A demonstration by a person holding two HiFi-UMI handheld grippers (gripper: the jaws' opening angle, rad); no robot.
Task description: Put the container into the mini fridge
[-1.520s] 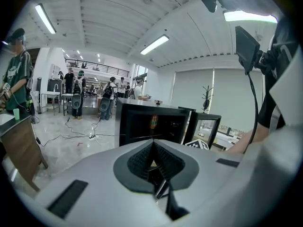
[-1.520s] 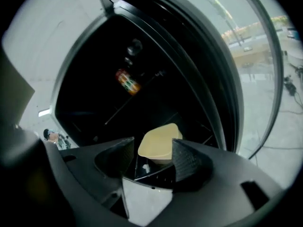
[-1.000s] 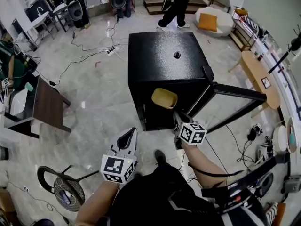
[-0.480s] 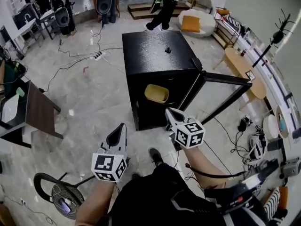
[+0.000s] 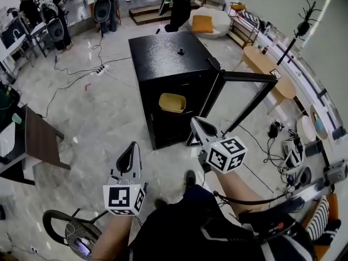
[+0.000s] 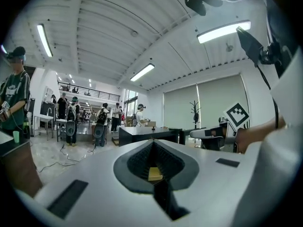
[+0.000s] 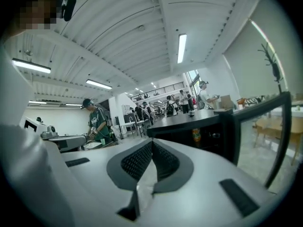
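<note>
The yellow container sits inside the black mini fridge, so it looks put away. The door stands wide open. The left gripper and right gripper are closed and empty, away from the fridge.

The right gripper had its jaws pressed together, nothing between. Ahead stood the fridge, its door swung right.
</note>
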